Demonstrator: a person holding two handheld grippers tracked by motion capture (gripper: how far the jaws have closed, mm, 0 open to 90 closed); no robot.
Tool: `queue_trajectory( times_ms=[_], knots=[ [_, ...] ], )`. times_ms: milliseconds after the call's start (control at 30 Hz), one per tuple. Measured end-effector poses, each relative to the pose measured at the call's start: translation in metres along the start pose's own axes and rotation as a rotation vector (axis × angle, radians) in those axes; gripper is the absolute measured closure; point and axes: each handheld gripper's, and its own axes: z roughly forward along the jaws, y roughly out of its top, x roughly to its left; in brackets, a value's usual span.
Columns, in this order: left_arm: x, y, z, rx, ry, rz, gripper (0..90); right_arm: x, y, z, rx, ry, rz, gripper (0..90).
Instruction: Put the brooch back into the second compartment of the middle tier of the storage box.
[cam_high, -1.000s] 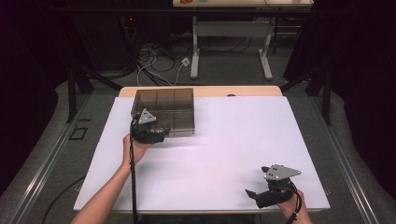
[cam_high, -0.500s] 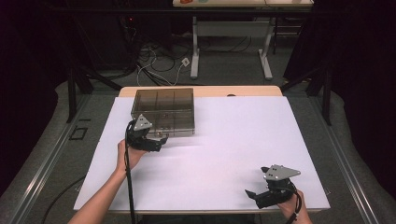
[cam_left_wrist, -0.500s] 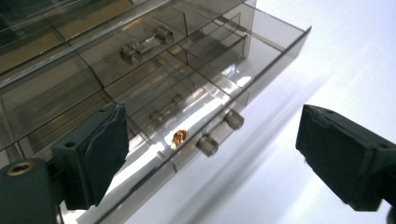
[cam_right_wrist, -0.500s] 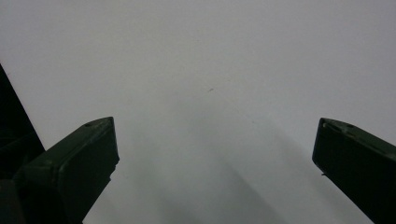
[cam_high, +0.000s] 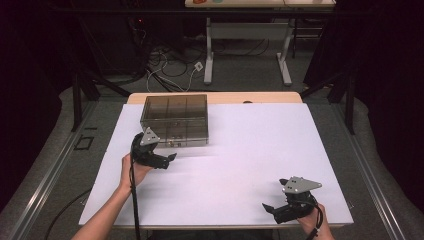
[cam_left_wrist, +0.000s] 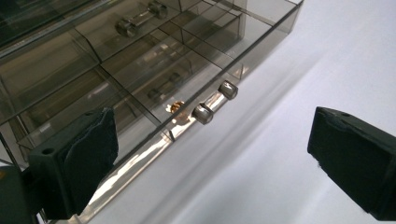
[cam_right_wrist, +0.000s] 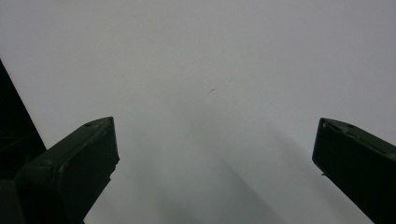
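1. Now the left gripper (cam_high: 167, 159) sits just in front of the smoked plastic organiser box (cam_high: 175, 119), jaws spread wide, having just been opening, with nothing between them.
2. The box stands on the white table (cam_high: 240, 165) (far left part); its metal handle (cam_left_wrist: 215, 101) faces the gripper.
3. The right gripper (cam_high: 272, 210) rests near the front right, jaws wide and empty.

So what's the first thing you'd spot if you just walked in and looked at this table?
Probably the smoky see-through box with little compartments, sitting at the far left of the white table. Right in front of it the left tongs have just been opening wide, with nothing between them, close to the box's shiny metal handle. The right tongs rest open at the near right corner, over bare white tabletop.
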Motion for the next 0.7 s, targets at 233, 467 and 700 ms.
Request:
queue_trajectory(
  times_ms=[233,467,700],
  knots=[
    [-0.0046,-0.0039,-0.0019,0.021,-0.014,0.013,0.0,0.0000,0.0000,0.0001,-0.004,-0.002,0.000,0.0],
    [-0.0033,-0.0073,-0.0057,0.025,-0.018,0.006,0.0,0.0000,0.0001,0.0000,0.002,-0.002,0.000,0.0],
    [-0.0049,-0.0098,-0.0094,0.025,-0.024,0.003,0.0,-0.0005,0.0003,-0.0011,-0.005,-0.008,0.002,0.0]
  ],
)
